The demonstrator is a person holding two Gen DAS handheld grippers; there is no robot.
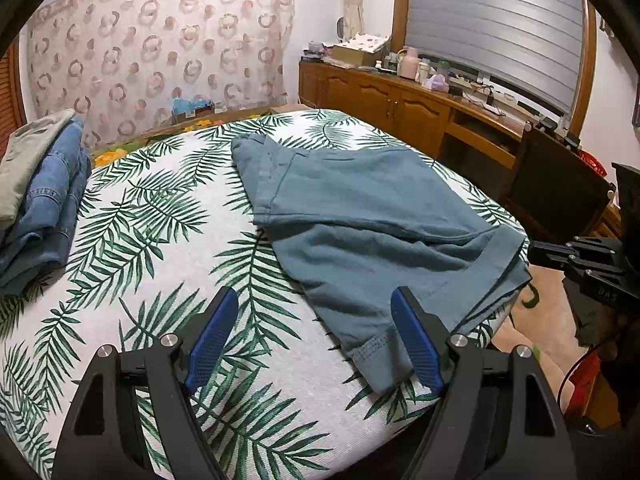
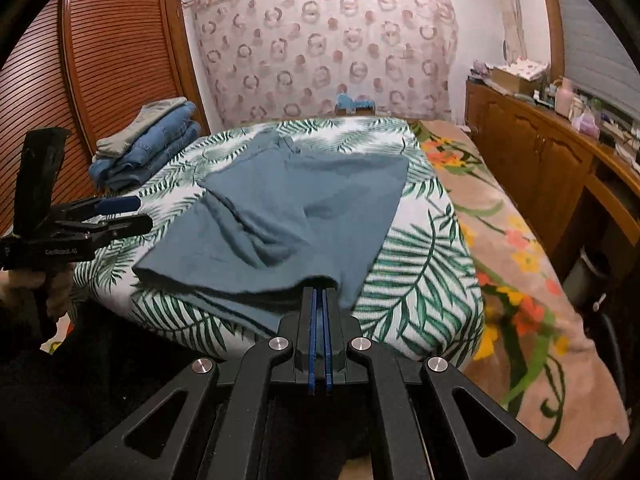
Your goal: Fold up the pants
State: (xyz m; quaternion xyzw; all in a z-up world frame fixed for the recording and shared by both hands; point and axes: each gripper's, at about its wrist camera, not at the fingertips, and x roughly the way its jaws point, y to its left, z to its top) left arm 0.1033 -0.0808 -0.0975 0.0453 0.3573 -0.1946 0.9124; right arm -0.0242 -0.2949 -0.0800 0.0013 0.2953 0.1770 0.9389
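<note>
Teal pants (image 1: 360,216) lie loosely folded and wrinkled on a leaf-print sheet (image 1: 160,240), also in the right wrist view (image 2: 288,216). My left gripper (image 1: 316,300) is open and empty, just above the sheet, its right finger (image 1: 416,344) beside the near pant-leg hem. It shows at the left of the right wrist view (image 2: 140,214). My right gripper (image 2: 319,292) is shut on the near edge of the pants, which drapes over its tips. It shows at the right edge of the left wrist view (image 1: 536,250).
A stack of folded jeans and a grey garment (image 1: 36,192) sits at the far left of the bed. A floral blanket (image 2: 520,264) covers the bed's right side. A cluttered wooden cabinet (image 1: 400,104) runs along the right wall. A louvred wardrobe (image 2: 100,80) stands left.
</note>
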